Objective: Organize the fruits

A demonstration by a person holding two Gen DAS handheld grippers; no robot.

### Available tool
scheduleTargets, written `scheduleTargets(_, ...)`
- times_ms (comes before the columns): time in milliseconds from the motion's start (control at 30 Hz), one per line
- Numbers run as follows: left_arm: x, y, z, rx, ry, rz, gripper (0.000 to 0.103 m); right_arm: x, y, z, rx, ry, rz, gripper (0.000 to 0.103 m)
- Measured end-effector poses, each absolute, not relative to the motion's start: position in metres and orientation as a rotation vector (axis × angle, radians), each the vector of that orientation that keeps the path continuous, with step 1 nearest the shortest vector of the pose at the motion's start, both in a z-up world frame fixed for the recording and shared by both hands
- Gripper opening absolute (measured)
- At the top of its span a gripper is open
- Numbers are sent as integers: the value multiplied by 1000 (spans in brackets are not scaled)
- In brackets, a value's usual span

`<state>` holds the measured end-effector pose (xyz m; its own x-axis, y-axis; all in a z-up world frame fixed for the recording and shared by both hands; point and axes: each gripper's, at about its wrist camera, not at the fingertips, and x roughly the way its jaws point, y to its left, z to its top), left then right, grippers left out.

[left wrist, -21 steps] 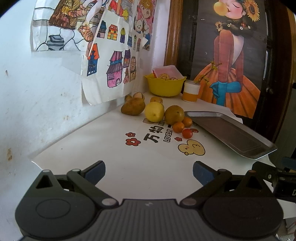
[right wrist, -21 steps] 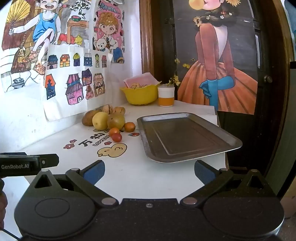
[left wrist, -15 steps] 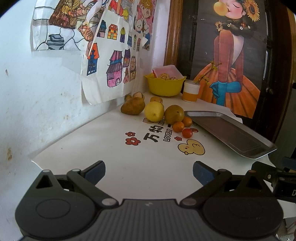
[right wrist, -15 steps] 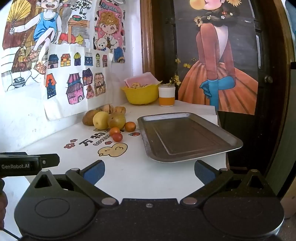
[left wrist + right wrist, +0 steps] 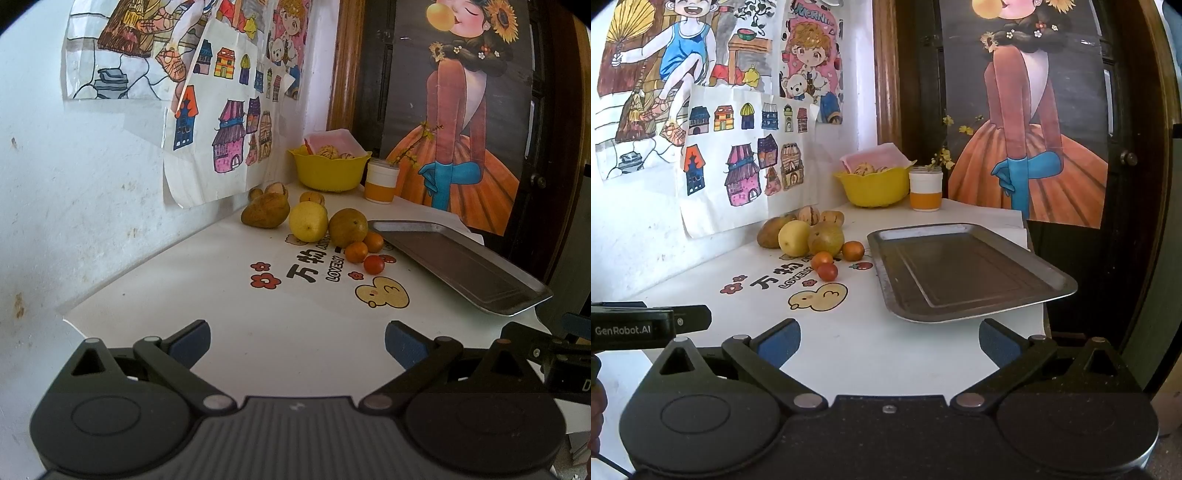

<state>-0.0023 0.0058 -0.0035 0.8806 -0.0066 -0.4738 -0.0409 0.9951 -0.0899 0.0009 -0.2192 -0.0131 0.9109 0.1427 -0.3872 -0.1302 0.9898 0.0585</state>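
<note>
Hovering at the near edge of the table (image 5: 207, 280), the left gripper (image 5: 297, 341) and the right gripper (image 5: 889, 341) both had their jaws spread wide and held nothing. The fruits (image 5: 332, 230) lay in a tight cluster toward the back of the table, close to the wall and just left of the metal tray (image 5: 964, 269), which was bare. Judged from this layout, no fruit had yet been transferred.

Probable faults from this position:

- Rolling. The yellow fruit (image 5: 308, 221) and the brownish-green fruit (image 5: 348, 227) appeared to touch; lifting one could release the other.
- Scatter. The small orange fruit (image 5: 356, 252) and the small red fruit (image 5: 373, 264) sat just in front of the large ones, so a low approach could knock them aside.
- Tray overhang. The tray's near corner seemed to project past the table edge; a heavy placement there could tip it.
- Bruising. Excess closing force could mark soft skin.
- Collision. Both grippers sat near each other and could clash in a shared reach.
</note>
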Motion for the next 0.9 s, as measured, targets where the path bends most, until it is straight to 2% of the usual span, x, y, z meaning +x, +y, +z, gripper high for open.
scheduleTargets(567,0,7,-3,-91,513,24,102,3,-216,-14,21,409,137,102)
scheduleTargets(900,42,27,40,-32,497,-13,102,37,-206,22,-91,399,350,102)
